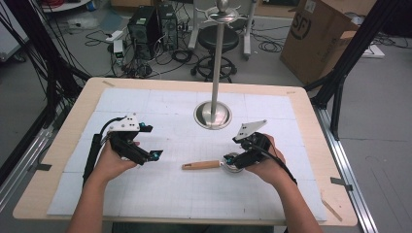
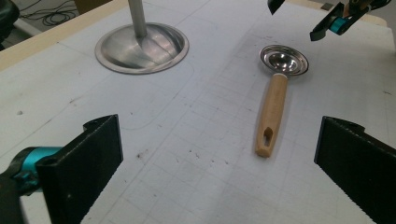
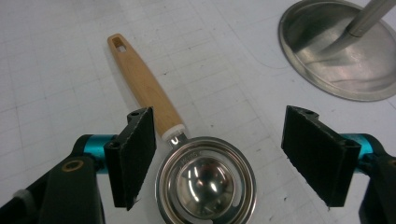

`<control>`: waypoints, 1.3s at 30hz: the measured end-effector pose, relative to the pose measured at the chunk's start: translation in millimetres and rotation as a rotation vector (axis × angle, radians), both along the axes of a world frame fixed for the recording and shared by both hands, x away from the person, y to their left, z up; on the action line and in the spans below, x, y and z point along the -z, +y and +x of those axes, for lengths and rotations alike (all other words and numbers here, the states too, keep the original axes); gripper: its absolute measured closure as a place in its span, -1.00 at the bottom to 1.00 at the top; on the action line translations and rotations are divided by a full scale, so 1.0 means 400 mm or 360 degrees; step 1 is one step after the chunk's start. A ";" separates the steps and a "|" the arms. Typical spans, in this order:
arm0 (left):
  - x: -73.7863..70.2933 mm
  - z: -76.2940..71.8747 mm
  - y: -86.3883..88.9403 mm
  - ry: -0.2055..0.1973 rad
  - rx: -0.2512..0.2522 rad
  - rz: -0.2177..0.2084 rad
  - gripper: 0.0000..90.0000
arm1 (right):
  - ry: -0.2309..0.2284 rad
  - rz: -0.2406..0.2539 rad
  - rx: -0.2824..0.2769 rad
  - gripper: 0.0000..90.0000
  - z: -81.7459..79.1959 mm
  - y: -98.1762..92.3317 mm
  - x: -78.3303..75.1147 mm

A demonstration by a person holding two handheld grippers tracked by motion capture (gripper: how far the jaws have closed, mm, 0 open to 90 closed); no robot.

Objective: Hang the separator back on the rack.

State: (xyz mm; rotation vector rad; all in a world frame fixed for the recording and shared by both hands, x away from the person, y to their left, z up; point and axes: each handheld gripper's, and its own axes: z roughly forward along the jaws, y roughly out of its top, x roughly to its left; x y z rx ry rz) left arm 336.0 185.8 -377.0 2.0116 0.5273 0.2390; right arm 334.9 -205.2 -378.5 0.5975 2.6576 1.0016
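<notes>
1. A small steel measuring spoon with a round bowl and a light wooden handle point(image 1: 206, 165) is seen lying flat on the white gridded mat point(image 1: 160, 194), near the middle of the table and in front of the round polished base of the upright steel hanging stand point(image 1: 213, 115).
2. The right gripper point(image 3: 217, 161) is positioned over the spoon's bowl; its jaws stand apart on either side of the bowl, and no pad is seen pressing on the metal. Nothing is held.
3. The left gripper point(image 2: 217, 168) is held wide open and empty, well apart from the spoon, with its jaws directed at the handle end.
4. Progress is judged early: the spoon has not been grasped or lifted. Closing on it, raising it and presumably hanging it on the stand by the handle slot remain.
</notes>
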 end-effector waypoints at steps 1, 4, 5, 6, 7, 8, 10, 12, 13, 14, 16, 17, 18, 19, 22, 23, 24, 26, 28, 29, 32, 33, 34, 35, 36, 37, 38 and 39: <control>0.000 0.000 0.000 0.0001 0.0000 -0.0001 -0.96 | 0.0005 -0.0014 -0.0011 -0.41 0.002 0.005 0.001; 0.000 0.000 0.000 0.0003 0.0000 -0.0005 -0.96 | 0.0009 -0.0077 -0.0024 -0.38 0.005 0.017 -0.002; 0.000 0.000 0.000 0.0002 0.0000 -0.0004 -0.96 | 0.0008 -0.0094 -0.0045 -0.37 0.007 0.024 -0.003; 0.001 0.000 0.000 0.0003 -0.0001 -0.0003 -0.96 | 0.0007 -0.0110 -0.0058 -0.37 0.008 0.029 -0.004; 0.001 0.000 0.000 0.0005 -0.0001 -0.0005 -0.96 | 0.0013 -0.0128 -0.0067 -0.36 0.009 0.034 -0.004; 0.001 0.001 0.000 0.0005 0.0000 -0.0004 -0.96 | 0.0018 -0.0148 -0.0075 -0.34 0.010 0.040 -0.004; 0.001 0.001 0.000 0.0005 0.0000 -0.0005 -0.96 | 0.0025 -0.0179 -0.0098 -0.30 0.014 0.049 -0.002; 0.001 0.001 0.000 0.0007 -0.0002 -0.0008 -0.96 | 0.0039 -0.0224 -0.0120 -0.28 0.015 0.060 0.002; 0.001 0.001 0.000 0.0008 -0.0002 -0.0008 -0.96 | 0.0043 -0.0250 -0.0136 -0.26 0.016 0.065 0.004; 0.001 0.001 0.001 0.0008 0.0000 -0.0008 -0.96 | 0.0054 -0.0266 -0.0154 -0.25 0.017 0.070 0.006; 0.002 0.001 0.001 0.0010 -0.0003 -0.0007 -0.96 | 0.0065 -0.0291 -0.0176 -0.24 0.015 0.081 0.010; 0.002 0.002 0.001 0.0009 0.0000 -0.0006 -0.96 | 0.0067 -0.0319 -0.0196 -0.23 0.015 0.089 0.012; 0.002 0.002 0.000 0.0008 0.0000 -0.0005 -0.96 | 0.0072 -0.0328 -0.0206 -0.22 0.014 0.096 0.014; 0.002 0.002 0.001 0.0010 0.0000 0.0001 -0.96 | 0.0078 -0.0343 -0.0217 -0.21 0.014 0.100 0.015; 0.002 0.002 0.000 0.0009 -0.0001 -0.0004 -0.96 | 0.0092 -0.0387 -0.0242 -0.17 0.015 0.117 0.022; 0.002 0.002 0.000 0.0010 0.0000 -0.0005 -0.96 | 0.0101 -0.0398 -0.0247 -0.16 0.016 0.121 0.024; 0.002 0.002 0.001 0.0011 0.0000 -0.0003 -0.96 | 0.0109 -0.0406 -0.0258 -0.15 0.017 0.124 0.026; 0.003 0.003 0.001 0.0011 0.0002 -0.0003 -0.96 | 0.0121 -0.0418 -0.0265 -0.10 0.021 0.129 0.033; 0.003 0.003 0.001 0.0015 -0.0002 -0.0004 -0.96 | 0.0140 -0.0443 -0.0266 -0.08 0.024 0.132 0.037; 0.004 0.003 0.001 0.0017 -0.0002 -0.0005 -0.96 | 0.0148 -0.0454 -0.0265 -0.07 0.026 0.133 0.040; 0.004 0.004 0.001 0.0020 -0.0001 -0.0004 -0.96 | 0.0167 -0.0481 -0.0265 -0.05 0.030 0.138 0.047; 0.004 0.004 0.001 0.0019 0.0002 -0.0004 -0.96 | 0.0173 -0.0487 -0.0272 -0.04 0.032 0.140 0.050; 0.005 0.004 0.001 0.0021 0.0000 -0.0009 -0.96 | 0.0179 -0.0497 -0.0280 -0.03 0.033 0.143 0.052; 0.005 0.005 0.001 0.0021 0.0002 -0.0005 -0.96 | 0.0181 -0.0517 -0.0279 -0.02 0.032 0.145 0.053; 0.005 0.005 0.001 0.0021 0.0002 -0.0004 -0.96 | 0.0188 -0.0528 -0.0290 -0.01 0.033 0.148 0.056; 0.005 0.005 0.001 0.0022 0.0001 -0.0003 -0.96 | 0.0195 -0.0550 -0.0297 0.01 0.033 0.151 0.057; 0.005 0.005 0.001 0.0022 0.0000 -0.0003 -0.96 | 0.0203 -0.0556 -0.0304 0.03 0.032 0.155 0.059; 0.005 0.005 0.001 0.0023 0.0000 -0.0003 -0.96 | 0.0205 -0.0573 -0.0316 0.04 0.033 0.158 0.060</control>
